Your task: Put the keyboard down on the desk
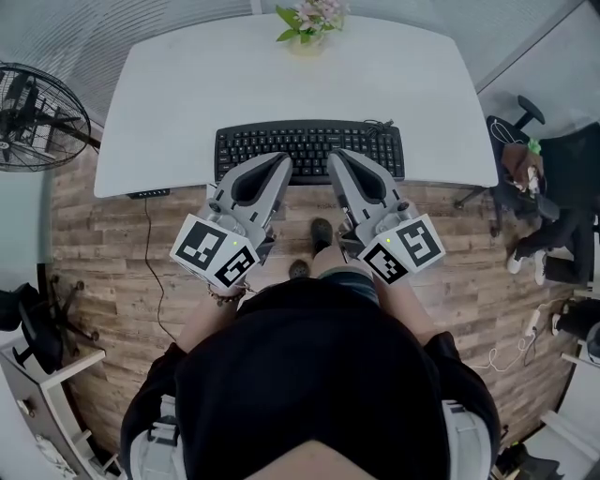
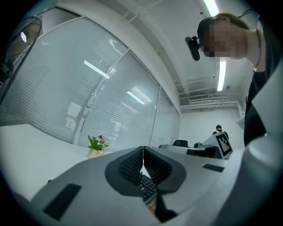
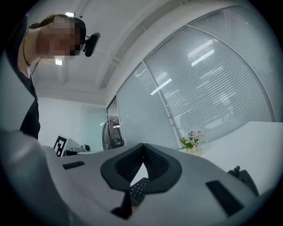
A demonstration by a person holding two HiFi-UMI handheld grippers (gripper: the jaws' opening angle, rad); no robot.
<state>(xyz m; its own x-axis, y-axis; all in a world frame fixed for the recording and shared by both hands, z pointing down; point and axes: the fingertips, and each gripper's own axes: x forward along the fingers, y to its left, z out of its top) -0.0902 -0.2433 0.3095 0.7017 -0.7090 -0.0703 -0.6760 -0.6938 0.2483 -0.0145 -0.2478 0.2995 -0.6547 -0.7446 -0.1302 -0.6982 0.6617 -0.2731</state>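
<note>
We are looking down on a wide white desk that is stretching away ahead of both grippers and out past them on either side. Off to the left of the left gripper, a black fan is standing beside the desk.

On the desk, right at the grippers' tips, a black keyboard is lying flat, its long side running along the near edge. It is a full-width board with rows of dark keys bearing pale legends. Its number block is lying out beyond the right gripper, and a dark cable is leaving its far edge on that same side.

The left gripper and the right gripper are pointing side by side at the keyboard's near edge, close to its middle, angling slightly toward each other. In the left gripper view we are seeing the jaws closed, tips meeting, nothing pinched between them, and keys showing through the gap below the tips. The right gripper view is showing the same: jaws together, empty, keys below.

Well ahead of both grippers, at the desk's far edge, a small pot of flowers is standing.
</note>
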